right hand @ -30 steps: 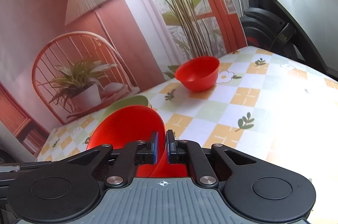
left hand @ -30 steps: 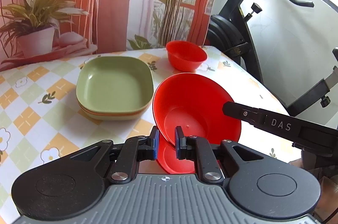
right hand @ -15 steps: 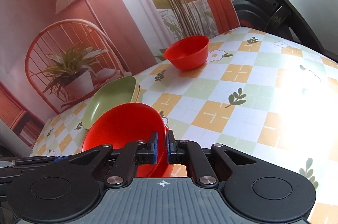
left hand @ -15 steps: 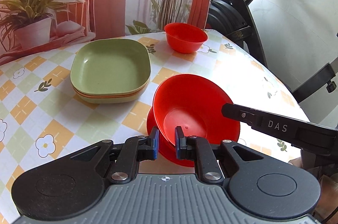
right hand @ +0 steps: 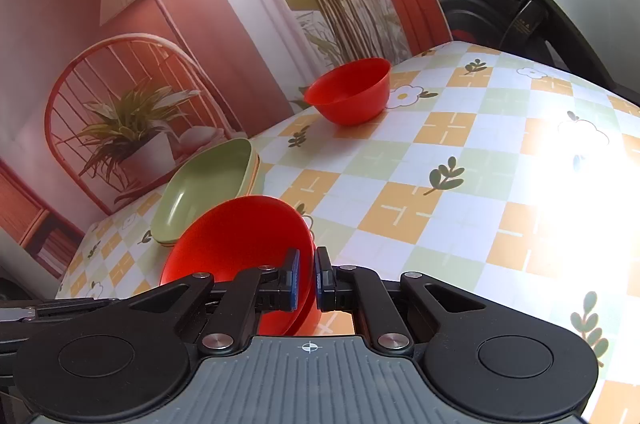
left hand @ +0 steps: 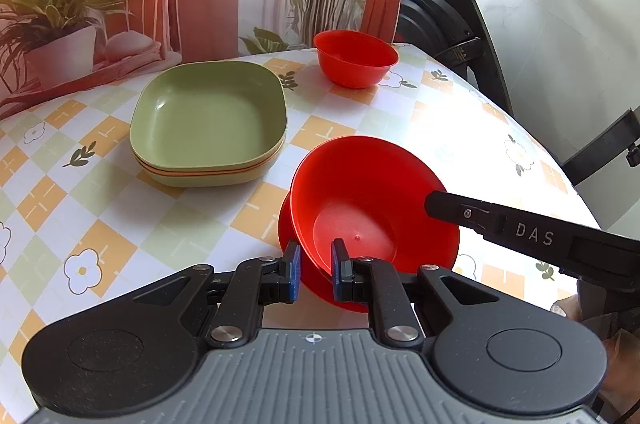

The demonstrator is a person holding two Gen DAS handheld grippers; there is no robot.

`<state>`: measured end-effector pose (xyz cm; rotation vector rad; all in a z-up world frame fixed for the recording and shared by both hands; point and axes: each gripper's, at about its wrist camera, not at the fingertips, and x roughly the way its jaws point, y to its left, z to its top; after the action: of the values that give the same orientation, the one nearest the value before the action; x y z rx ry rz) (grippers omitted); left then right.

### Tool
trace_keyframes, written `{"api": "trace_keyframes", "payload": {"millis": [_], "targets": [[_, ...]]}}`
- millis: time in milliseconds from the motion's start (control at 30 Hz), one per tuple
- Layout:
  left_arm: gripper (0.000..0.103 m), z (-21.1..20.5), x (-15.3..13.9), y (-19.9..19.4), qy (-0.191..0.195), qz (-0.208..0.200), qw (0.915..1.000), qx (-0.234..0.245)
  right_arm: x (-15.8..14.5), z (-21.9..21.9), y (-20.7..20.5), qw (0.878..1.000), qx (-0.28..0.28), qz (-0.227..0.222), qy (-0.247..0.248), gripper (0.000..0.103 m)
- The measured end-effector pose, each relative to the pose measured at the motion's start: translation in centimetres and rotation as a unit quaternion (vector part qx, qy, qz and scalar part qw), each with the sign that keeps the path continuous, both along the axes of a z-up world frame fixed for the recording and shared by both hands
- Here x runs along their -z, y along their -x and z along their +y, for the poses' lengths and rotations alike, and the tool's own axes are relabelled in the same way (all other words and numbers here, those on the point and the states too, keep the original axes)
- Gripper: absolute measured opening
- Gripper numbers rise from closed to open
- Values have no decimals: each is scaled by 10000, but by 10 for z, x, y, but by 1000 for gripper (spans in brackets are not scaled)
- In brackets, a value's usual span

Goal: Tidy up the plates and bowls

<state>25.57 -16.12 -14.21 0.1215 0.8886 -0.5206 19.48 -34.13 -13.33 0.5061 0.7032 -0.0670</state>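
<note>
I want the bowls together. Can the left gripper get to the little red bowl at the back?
Probably not yet. The left gripper straddles the rim of the tilted red bowl. The far red bowl stands open on the table with nothing between, so the path looks free once it lets go.

Left tool [left hand: 315,266] low over tabletop [left hand: 100,208], pads apart, straddling near rim of red bowl [left hand: 372,200]. Right tool [right hand: 307,278] pinching same bowl's right-hand rim, pads nearly closed; its finger [left hand: 520,230] reaching in from right.
</note>
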Motion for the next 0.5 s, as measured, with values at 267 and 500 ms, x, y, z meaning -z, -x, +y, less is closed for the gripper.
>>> {"api": "trace_keyframes", "payload": {"millis": [267,500], "targets": [[16,1,2,-1,-21,-5,10000,-34,1,-1,-1,10000,11,18,2,8],[17,3,1,-2,-59,-17,9999,-115,1,-2,0,10000,46,-36,37,8]]}}
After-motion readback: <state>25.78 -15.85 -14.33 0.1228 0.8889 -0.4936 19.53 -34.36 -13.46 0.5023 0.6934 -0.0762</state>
